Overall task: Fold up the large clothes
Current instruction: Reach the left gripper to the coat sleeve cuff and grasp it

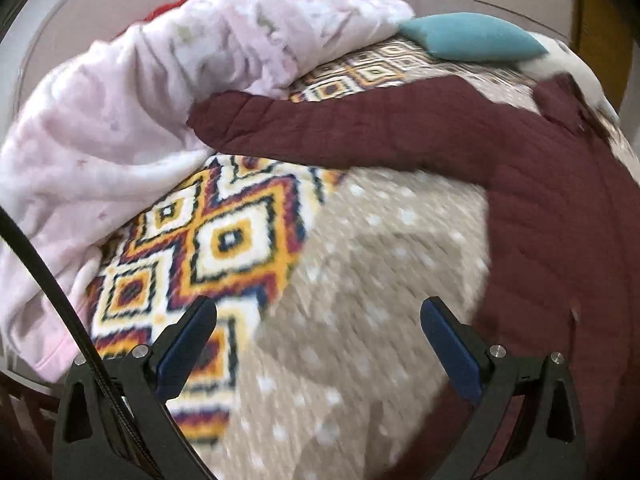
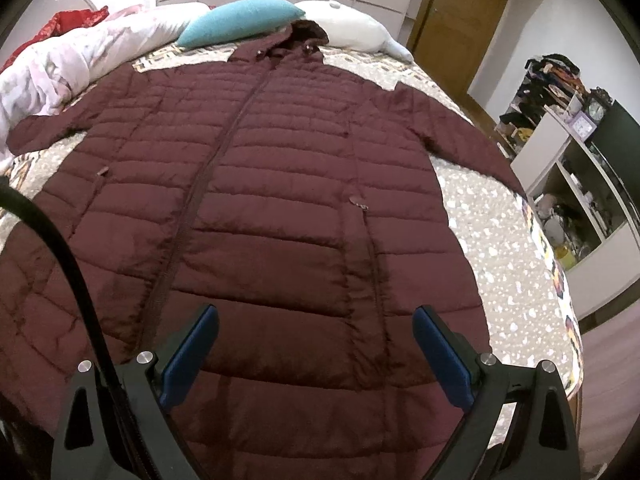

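Observation:
A large maroon quilted coat (image 2: 280, 184) lies flat on the bed, front up and zipped, hood toward the pillows, both sleeves spread out. My right gripper (image 2: 316, 320) hovers open above the coat's lower hem area with nothing between its fingers. In the left wrist view the same coat (image 1: 540, 200) fills the right side, its left sleeve (image 1: 320, 132) stretching out to the left. My left gripper (image 1: 318, 316) is open over the bare bedspread (image 1: 352, 280), left of the coat's body and below the sleeve. This view is motion-blurred.
A crumpled pale pink blanket (image 1: 120, 112) lies at the bed's left side, touching the sleeve's cuff. A teal pillow (image 2: 240, 20) and a white pillow (image 2: 352, 28) sit at the head. A cluttered shelf unit (image 2: 568, 168) stands right of the bed, beside a wooden door (image 2: 460, 16).

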`<move>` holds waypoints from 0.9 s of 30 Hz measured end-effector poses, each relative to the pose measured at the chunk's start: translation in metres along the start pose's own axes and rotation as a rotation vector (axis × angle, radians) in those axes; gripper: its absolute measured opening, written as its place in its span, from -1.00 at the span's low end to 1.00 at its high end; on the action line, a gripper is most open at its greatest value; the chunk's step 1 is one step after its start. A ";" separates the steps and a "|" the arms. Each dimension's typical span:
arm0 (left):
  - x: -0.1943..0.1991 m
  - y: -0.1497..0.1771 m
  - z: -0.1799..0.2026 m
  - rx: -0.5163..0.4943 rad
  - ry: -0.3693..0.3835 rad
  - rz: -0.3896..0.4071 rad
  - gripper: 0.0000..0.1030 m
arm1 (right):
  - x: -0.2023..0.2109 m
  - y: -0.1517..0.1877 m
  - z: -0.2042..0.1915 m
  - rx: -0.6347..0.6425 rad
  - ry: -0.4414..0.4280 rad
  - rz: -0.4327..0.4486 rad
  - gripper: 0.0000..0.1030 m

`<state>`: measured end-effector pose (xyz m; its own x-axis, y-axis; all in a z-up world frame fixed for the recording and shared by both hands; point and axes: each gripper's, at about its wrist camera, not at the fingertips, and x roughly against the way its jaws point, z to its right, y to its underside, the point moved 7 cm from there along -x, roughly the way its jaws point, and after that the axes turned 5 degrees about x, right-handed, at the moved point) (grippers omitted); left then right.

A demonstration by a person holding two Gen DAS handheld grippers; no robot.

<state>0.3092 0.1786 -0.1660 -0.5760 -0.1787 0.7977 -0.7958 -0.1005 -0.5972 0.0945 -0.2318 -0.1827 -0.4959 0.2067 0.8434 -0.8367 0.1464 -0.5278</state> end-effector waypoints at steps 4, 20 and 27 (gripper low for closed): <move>-0.041 -0.039 -0.025 0.126 0.059 -0.033 0.89 | -0.011 0.002 0.005 -0.016 0.009 -0.028 0.93; -0.189 -0.141 -0.104 0.506 0.049 -0.124 0.44 | -0.036 -0.003 0.013 -0.038 0.078 -0.055 0.93; -0.203 -0.165 -0.104 0.475 -0.081 -0.099 0.16 | -0.042 -0.009 0.013 -0.033 0.091 -0.060 0.93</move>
<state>0.5378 0.3337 -0.2208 -0.4705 -0.2192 0.8547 -0.6620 -0.5528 -0.5062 0.1194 -0.2540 -0.2120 -0.4209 0.2838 0.8616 -0.8551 0.1928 -0.4812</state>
